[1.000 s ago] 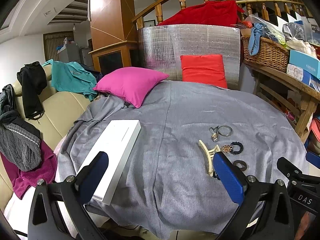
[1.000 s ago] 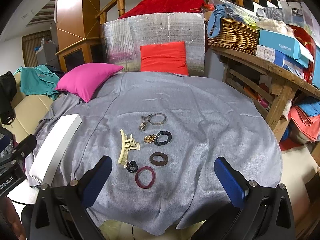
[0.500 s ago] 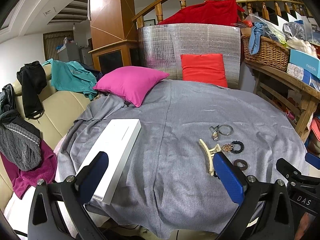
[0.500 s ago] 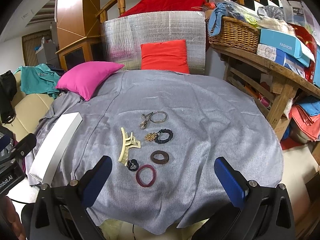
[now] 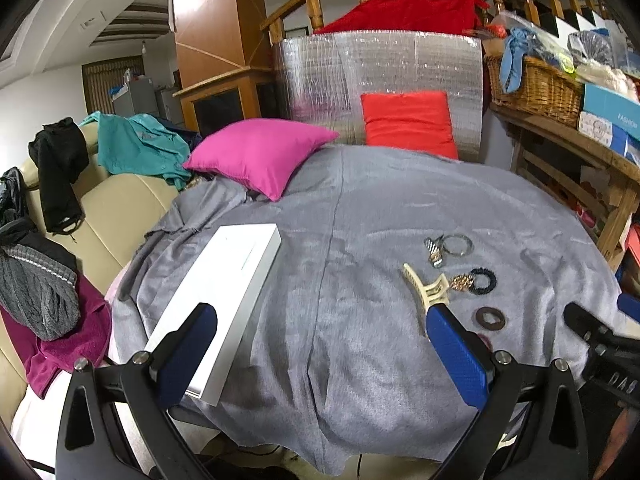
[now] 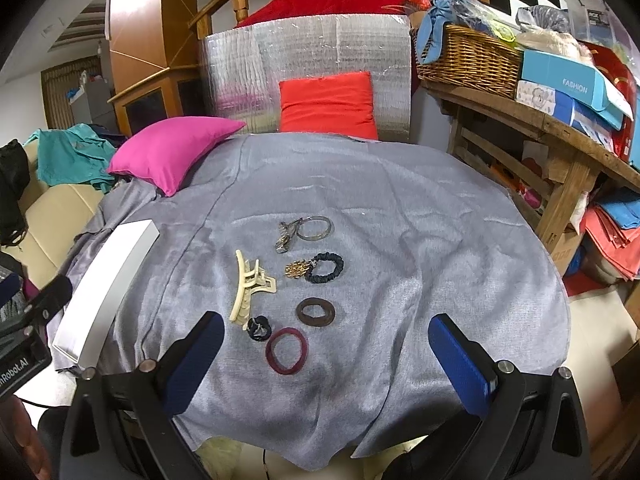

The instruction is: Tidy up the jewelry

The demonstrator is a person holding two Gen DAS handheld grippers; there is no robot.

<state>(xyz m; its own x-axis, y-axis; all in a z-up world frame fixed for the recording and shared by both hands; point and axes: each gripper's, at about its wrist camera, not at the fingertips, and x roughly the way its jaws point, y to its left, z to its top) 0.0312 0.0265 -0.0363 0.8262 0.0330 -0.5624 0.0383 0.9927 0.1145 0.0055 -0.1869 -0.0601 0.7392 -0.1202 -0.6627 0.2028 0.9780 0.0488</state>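
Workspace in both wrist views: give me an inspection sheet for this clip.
Surface: grey cloth draped over a table, wrinkled.
Job's things: white box closed, at the left; cream hair claw, silver bangle with a metal piece beside it, dark scrunchie with a gold charm, brown ring, small dark tie and maroon hair tie, lying loose near the middle.
Clutter: pink cushion on the cloth's far left.
Grippers: left gripper and right gripper, jaws wide, empty, above the near edge.
Cables: a dark lead below the cloth's front edge.
Surroundings: red cushion, wicker basket, sofa with clothes.
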